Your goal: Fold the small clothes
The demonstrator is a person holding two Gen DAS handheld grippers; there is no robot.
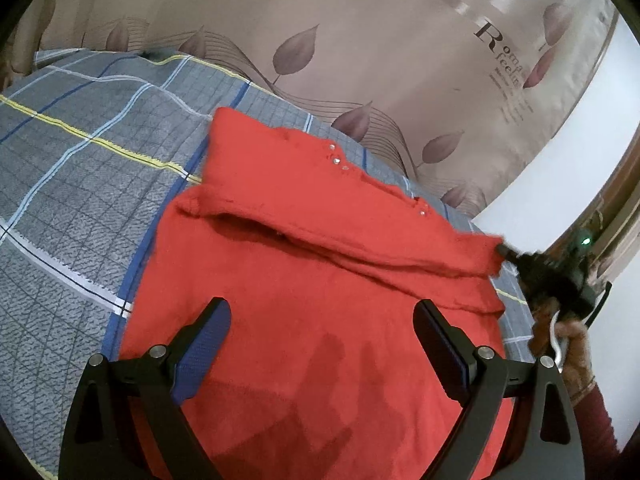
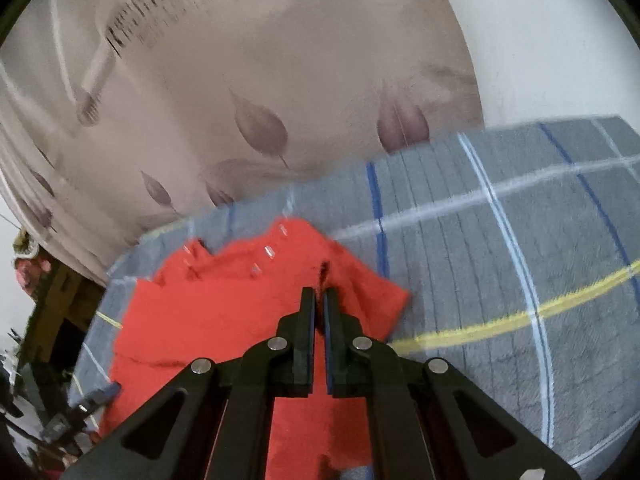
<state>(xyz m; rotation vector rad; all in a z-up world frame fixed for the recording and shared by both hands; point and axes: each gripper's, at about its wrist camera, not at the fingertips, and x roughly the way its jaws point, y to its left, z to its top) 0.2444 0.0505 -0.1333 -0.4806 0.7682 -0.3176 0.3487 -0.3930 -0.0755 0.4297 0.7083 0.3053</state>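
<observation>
red sweater [image 1: 320, 300], neckline toward curtain [image 1: 360, 40]

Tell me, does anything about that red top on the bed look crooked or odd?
The red top lies partly folded, its upper flap slanting. The right tongs are shut on one corner; the left tongs are open above it. Nothing looks damaged.
</observation>
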